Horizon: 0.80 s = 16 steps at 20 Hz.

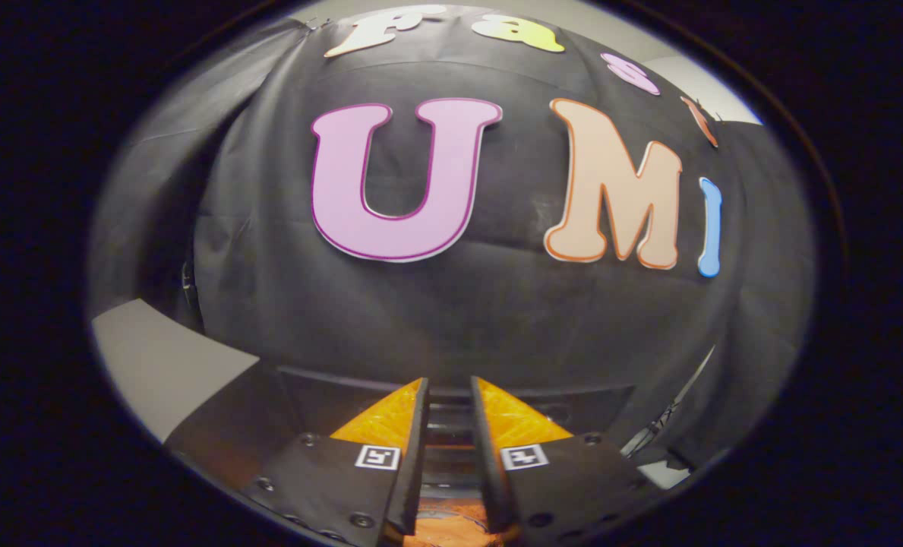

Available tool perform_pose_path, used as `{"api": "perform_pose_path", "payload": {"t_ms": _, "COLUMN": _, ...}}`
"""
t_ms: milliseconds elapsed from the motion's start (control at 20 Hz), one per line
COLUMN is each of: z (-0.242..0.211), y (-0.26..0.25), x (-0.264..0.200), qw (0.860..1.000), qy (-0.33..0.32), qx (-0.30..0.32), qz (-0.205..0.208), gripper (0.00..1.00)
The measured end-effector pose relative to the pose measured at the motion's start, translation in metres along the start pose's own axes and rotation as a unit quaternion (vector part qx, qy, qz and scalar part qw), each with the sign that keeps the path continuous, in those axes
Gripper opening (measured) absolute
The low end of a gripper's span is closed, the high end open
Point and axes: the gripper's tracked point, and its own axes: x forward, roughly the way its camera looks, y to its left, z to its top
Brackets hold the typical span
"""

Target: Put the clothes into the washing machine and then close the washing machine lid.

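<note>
1. Lying left of the tongs (449, 391): a pale grey surface (159, 361).
2. Standing slightly parted, gripping nothing.
3. Showing between and beneath the fingers (409, 456): something orange (451, 528), perhaps clothes, too hidden to tell.
4. Hanging beyond the tongs: black cloth wall (497, 311).

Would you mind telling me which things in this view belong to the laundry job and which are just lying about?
Job in hand: gripper, fingers slightly apart; dark panelled body just beyond the fingers, possibly the washing machine; orange-brown patch low between the fingers, too blurred to name.
Just there: black cloth wall; grey panel beside the dark body.
</note>
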Motion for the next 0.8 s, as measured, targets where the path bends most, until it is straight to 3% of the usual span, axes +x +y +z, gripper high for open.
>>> {"api": "perform_pose_path", "payload": {"t_ms": 450, "z": -0.014, "y": 0.013, "x": 0.062, "qw": 1.0, "qy": 0.024, "qx": 0.005, "qz": -0.001, "gripper": 0.96}}
{"api": "perform_pose_path", "payload": {"t_ms": 800, "z": -0.027, "y": 0.015, "x": 0.073, "qw": 0.999, "qy": 0.044, "qx": 0.024, "qz": 0.004, "gripper": 0.98}}
